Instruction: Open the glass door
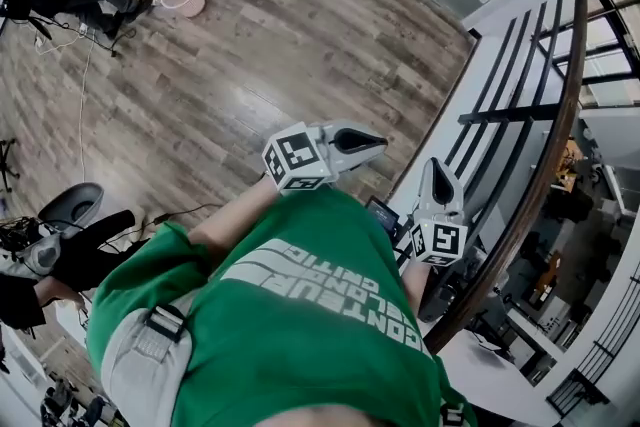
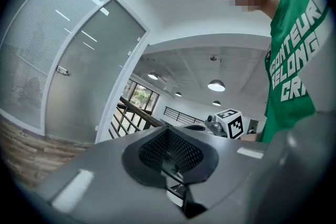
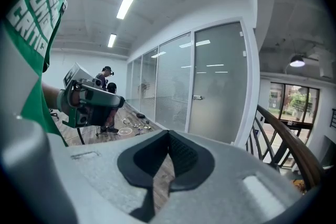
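Right gripper view shows the glass door [image 3: 218, 86] well ahead, closed in its frame at the end of the glass wall, handle [image 3: 197, 97] untouched. Right gripper [image 3: 168, 152] jaws together, empty, and left gripper [image 2: 169, 148] likewise. Nothing done yet: approach, grab and swing all remain

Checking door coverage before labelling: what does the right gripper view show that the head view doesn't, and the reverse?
Right gripper view only: the frosted glass door with its handle, the glass partition beside it, and the ceiling light strips.
Head view only: the marker cube on the right gripper, and a dark chair at lower left.
Both: the left gripper, the wooden handrail, the plank floor and the green shirt.
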### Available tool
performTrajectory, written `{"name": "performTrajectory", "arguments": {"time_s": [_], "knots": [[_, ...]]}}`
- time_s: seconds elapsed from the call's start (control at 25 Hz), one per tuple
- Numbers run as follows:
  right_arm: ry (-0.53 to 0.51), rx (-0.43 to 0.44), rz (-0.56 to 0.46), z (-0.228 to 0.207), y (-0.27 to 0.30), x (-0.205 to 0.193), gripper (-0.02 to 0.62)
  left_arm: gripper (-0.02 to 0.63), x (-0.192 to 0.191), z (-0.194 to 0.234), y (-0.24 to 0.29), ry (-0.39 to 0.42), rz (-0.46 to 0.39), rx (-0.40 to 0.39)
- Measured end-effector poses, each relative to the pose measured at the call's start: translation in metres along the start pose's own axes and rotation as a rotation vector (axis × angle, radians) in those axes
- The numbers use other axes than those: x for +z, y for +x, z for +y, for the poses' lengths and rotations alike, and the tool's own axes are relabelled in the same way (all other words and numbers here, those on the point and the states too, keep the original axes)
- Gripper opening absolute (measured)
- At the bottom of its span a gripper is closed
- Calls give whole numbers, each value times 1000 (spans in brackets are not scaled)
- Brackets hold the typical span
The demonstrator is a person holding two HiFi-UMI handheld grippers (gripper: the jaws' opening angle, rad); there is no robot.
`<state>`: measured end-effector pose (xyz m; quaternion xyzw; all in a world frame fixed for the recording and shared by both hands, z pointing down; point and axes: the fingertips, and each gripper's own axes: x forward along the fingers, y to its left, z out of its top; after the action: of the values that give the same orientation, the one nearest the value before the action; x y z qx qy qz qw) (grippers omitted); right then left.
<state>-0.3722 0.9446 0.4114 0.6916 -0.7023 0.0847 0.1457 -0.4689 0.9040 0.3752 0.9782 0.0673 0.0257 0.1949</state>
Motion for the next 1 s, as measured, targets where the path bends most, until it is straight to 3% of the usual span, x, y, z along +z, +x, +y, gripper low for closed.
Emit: {"name": "performTrajectory", "arguments": {"time_s": [0.6,1.0], "knots": [[-15,44,19,14,88,22,-8,16,24,84,-42,-9,-17,71],[1,25,89,16,107,5,-6,17,30,119,-46,-12,24,66]]}}
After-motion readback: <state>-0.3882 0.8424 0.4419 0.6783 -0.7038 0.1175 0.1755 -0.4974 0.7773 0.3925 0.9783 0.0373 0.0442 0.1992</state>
